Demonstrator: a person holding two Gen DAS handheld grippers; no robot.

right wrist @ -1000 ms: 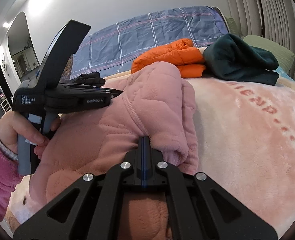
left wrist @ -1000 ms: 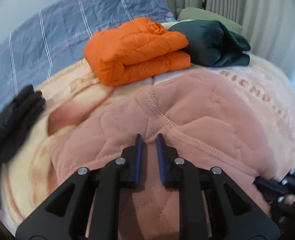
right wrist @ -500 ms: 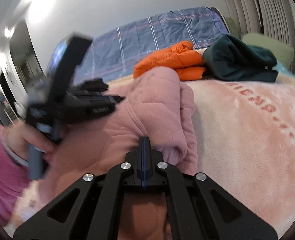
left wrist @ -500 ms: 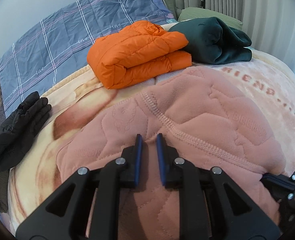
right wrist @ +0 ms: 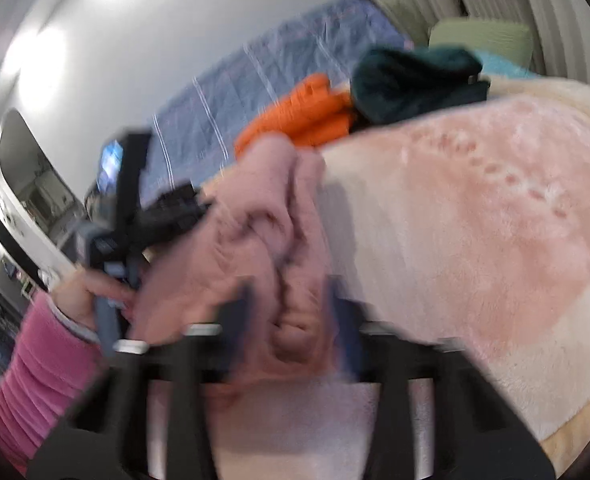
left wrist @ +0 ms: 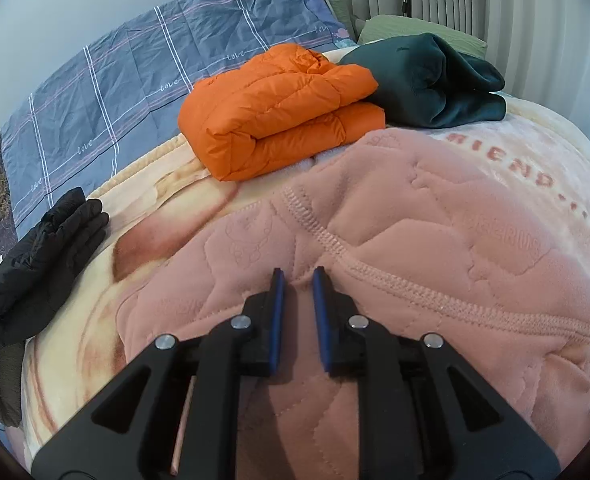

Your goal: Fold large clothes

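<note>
My left claw (left wrist: 297, 276) hovers slightly parted, empty, over the quilted pink fleece garment (left wrist: 415, 240). My right claw (right wrist: 291, 292), blurred, gapes around bunched fleece, grip unclear.

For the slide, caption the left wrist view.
Open left gripper over pink fleece garment, folded orange jacket behind.

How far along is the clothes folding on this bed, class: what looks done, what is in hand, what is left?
Done: the orange jacket and dark green garment lie folded at the back. In hand: the pink fleece garment lies bunched under the left gripper, whose jaws stand apart; the right gripper, blurred, also looks open around it. Left: squaring the pink fleece, perhaps the black garment.
</note>
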